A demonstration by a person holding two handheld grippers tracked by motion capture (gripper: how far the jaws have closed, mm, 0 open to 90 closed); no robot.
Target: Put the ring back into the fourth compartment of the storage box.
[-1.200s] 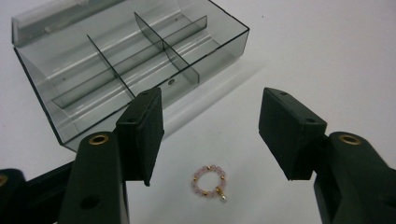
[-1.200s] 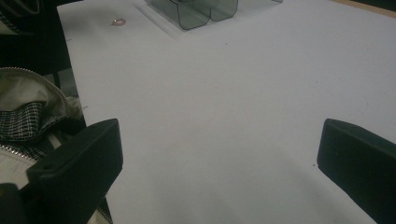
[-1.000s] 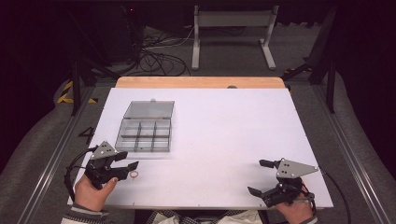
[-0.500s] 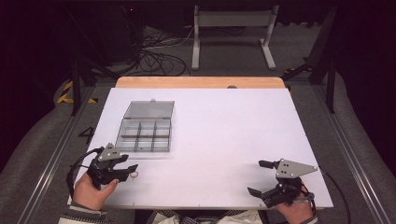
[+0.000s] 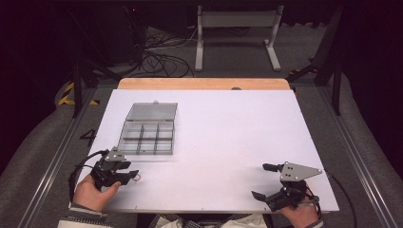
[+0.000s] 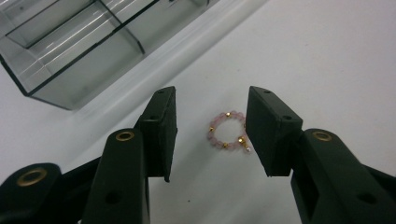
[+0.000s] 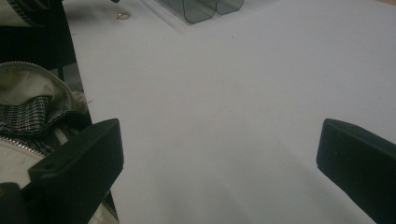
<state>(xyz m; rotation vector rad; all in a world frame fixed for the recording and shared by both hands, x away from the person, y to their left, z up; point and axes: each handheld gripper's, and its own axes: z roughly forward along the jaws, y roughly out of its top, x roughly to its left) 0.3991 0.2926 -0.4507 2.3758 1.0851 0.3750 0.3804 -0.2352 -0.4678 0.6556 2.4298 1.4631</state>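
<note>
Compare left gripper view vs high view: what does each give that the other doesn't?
Left gripper view alone: the bead detail of the pink-and-gold bead ring, lying on the sheet between the left gripper pads, which have just been closing but are not yet pressing it.
High view alone: the open right gripper, the box's raised lid, the whole white sheet.
Both: the ring, the clear divided box, the left gripper.

Lab — cables (image 5: 157,57), railed table (image 5: 228,118)
</note>
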